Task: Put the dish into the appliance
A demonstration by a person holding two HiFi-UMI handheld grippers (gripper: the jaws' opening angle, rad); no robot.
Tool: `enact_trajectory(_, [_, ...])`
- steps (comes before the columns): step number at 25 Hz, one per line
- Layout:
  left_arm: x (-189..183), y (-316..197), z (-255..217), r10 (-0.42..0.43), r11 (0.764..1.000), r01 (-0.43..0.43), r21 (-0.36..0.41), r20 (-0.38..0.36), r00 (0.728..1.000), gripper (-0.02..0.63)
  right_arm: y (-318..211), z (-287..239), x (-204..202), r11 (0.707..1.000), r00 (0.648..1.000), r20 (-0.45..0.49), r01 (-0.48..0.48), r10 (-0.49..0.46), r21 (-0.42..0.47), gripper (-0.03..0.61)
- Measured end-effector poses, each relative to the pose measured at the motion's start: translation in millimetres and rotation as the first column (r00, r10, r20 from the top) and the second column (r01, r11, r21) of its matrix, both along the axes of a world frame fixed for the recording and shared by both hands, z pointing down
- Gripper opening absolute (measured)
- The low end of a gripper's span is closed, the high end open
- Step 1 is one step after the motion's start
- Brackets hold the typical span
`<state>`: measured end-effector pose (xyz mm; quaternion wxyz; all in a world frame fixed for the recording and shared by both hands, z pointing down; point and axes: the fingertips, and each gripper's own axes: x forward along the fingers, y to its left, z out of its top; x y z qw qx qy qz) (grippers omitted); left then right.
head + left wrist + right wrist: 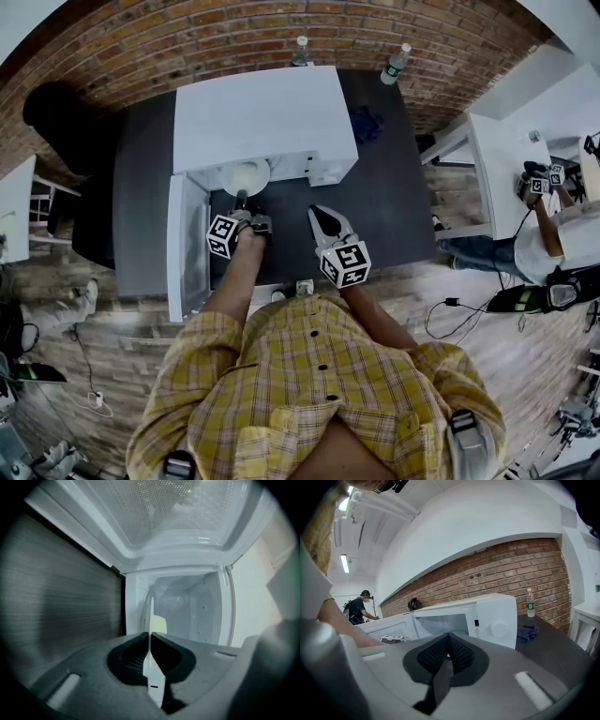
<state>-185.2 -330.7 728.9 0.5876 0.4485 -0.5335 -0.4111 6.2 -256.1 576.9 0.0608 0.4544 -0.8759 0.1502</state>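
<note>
Dark worktop below both sets of fingers. White microwave straight ahead of fingers. Door hangs open, left of left fingers. Dish clamped edge-on between fingers of left gripper, far rim at cavity mouth ahead of fingertips. Right gripper off to dish's right, fingers pressed together on nothing. Progress, as judged: door open, dish gripped and at opening. Left to do: push inside, set on cavity floor, let go.
</note>
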Motion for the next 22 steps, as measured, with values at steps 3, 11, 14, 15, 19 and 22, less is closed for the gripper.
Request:
enact_trajectory(3, [1,-3,2,0.003,1.0,-0.003,-0.003,-0.001,1.0,0.014,-2,1,1,1.0,1.0,-0.003,-0.003,0.003,-0.002,0.003])
enact_trajectory(11, [5,-14,5,0.003,1.0,-0.003,-0.002,-0.002,1.0,0.014,-8,3,4,1.0,1.0,0.002,-0.014,0.014,-0.006,0.003])
enact_trajectory(14, [6,-18,8,-0.008,1.0,0.008,0.009,-0.015,1.0,0.014,-9,4,5,1.0,1.0,0.001,-0.015,0.015,-0.01,0.003])
enact_trajectory(15, [6,-19,9,-0.01,1.0,0.01,0.013,-0.017,1.0,0.014,-10,4,5,1.0,1.0,0.0,-0.015,0.015,-0.011,0.003])
enact_trajectory(19, [9,-21,11,-0.015,1.0,0.015,0.024,-0.023,1.0,0.014,-9,6,5,1.0,1.0,-0.003,-0.008,0.008,-0.017,0.003])
enact_trajectory(22, [11,-22,13,-0.01,0.999,0.011,0.033,-0.017,1.0,0.014,-9,6,5,1.0,1.0,-0.007,-0.012,0.012,-0.016,0.003])
